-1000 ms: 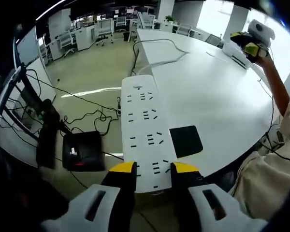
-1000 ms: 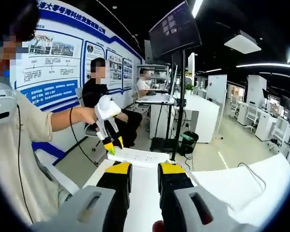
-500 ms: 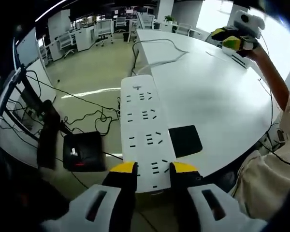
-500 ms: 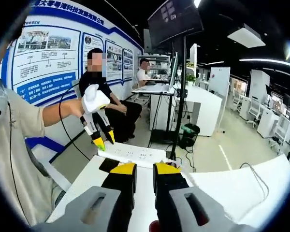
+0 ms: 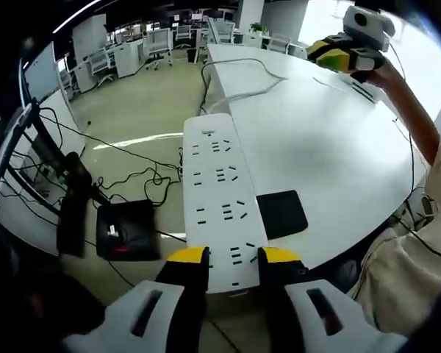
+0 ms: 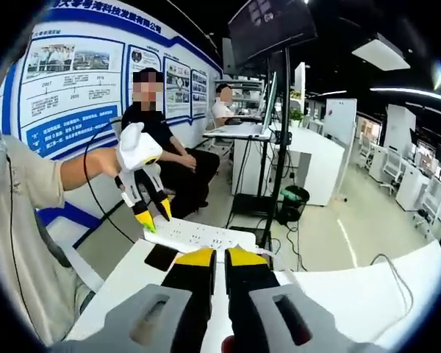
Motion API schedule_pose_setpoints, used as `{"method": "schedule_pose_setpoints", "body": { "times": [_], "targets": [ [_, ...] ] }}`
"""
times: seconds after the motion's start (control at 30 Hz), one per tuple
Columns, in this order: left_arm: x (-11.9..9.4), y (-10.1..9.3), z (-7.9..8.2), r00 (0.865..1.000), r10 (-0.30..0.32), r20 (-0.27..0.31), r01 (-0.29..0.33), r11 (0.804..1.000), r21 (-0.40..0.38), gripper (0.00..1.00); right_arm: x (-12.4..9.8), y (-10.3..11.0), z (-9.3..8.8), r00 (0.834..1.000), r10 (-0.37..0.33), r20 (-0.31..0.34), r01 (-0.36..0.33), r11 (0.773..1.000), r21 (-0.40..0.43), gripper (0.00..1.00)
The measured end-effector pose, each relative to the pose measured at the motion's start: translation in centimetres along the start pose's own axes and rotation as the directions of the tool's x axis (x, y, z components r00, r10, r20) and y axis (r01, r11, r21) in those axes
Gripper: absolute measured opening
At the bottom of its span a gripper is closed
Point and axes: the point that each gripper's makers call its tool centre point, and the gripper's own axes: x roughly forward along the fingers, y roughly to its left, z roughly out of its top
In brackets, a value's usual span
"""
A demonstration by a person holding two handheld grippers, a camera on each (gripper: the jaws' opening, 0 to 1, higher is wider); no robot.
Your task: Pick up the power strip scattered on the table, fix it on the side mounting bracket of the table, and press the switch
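Note:
A long white power strip (image 5: 220, 198) juts out over the table's edge, its near end clamped between the yellow tips of my left gripper (image 5: 234, 256), which is shut on it. In the right gripper view the same strip (image 6: 202, 236) lies at the table's corner with the left gripper (image 6: 153, 218) pinching its end from above. My right gripper (image 6: 220, 257) has its jaws nearly touching, with nothing between them. In the left gripper view the right gripper (image 5: 329, 55) hovers above the far side of the white table (image 5: 331, 147).
A black pad (image 5: 281, 215) lies on the table beside the strip. A grey cable (image 5: 244, 79) runs across the far tabletop. On the floor are tangled cables and a black box (image 5: 125, 229). A monitor stand pole (image 6: 279, 147) and two seated people are beyond the table.
My right gripper's jaws have come together from a wider gap, and that gripper has drifted left above the far side of the table. The left gripper and strip have stayed put.

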Motion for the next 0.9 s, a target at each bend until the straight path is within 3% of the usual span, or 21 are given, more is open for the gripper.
{"method": "schedule_pose_setpoints", "body": {
  "times": [0.37, 0.9],
  "targets": [
    [0.2, 0.4, 0.1, 1.0, -0.001, 0.001, 0.001, 1.0, -0.006, 0.32, 2.6, -0.2, 0.4, 0.999, 0.02, -0.029, -0.02, 1.0, -0.005, 0.0],
    [0.3, 0.1, 0.1, 1.0, -0.001, 0.004, 0.001, 1.0, -0.006, 0.31, 7.1, -0.8, -0.4, 0.986, 0.044, -0.161, -0.054, 0.997, -0.058, 0.0]
  ]
}}
